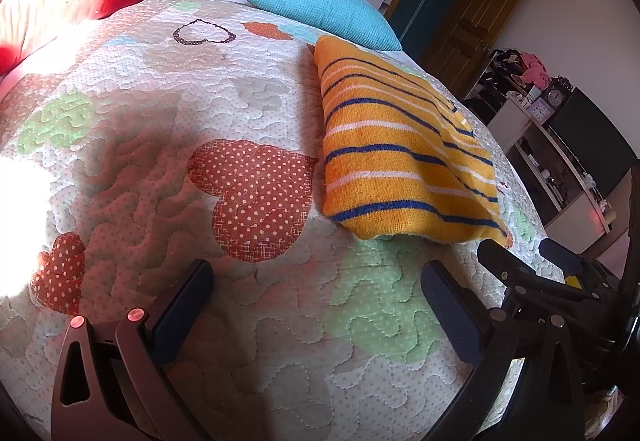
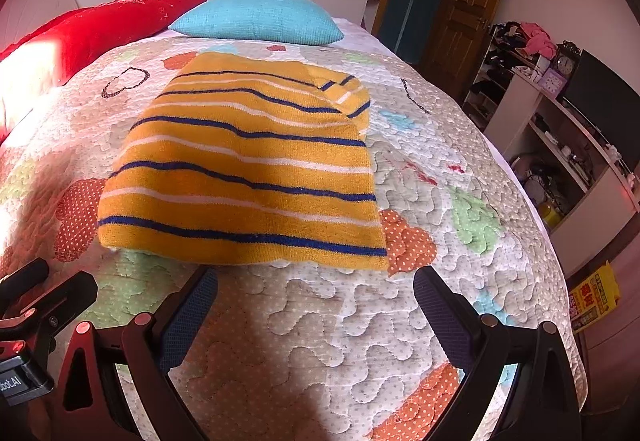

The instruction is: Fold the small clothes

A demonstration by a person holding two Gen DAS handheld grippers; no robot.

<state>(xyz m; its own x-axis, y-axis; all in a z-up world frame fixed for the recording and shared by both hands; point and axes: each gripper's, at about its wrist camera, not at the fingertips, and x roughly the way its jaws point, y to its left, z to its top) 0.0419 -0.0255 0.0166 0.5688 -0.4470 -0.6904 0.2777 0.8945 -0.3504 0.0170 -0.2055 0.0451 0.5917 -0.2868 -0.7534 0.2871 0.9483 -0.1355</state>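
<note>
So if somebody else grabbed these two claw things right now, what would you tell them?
Left gripper: open, empty, over the quilt, with the striped yellow garment ahead to its right.
Right gripper: open, empty, just short of the garment's near hem.
The garment lies fairly flat on the bed, one sleeve already tucked over at its far right corner; neither gripper touches it.
Left to do: probably grip the hem corners and fold it over.

bare quilt (image 2: 320, 341) lay clear before my spread jaws; only the striped garment (image 2: 248, 169) and pillows (image 2: 260, 17) stood ahead.
</note>
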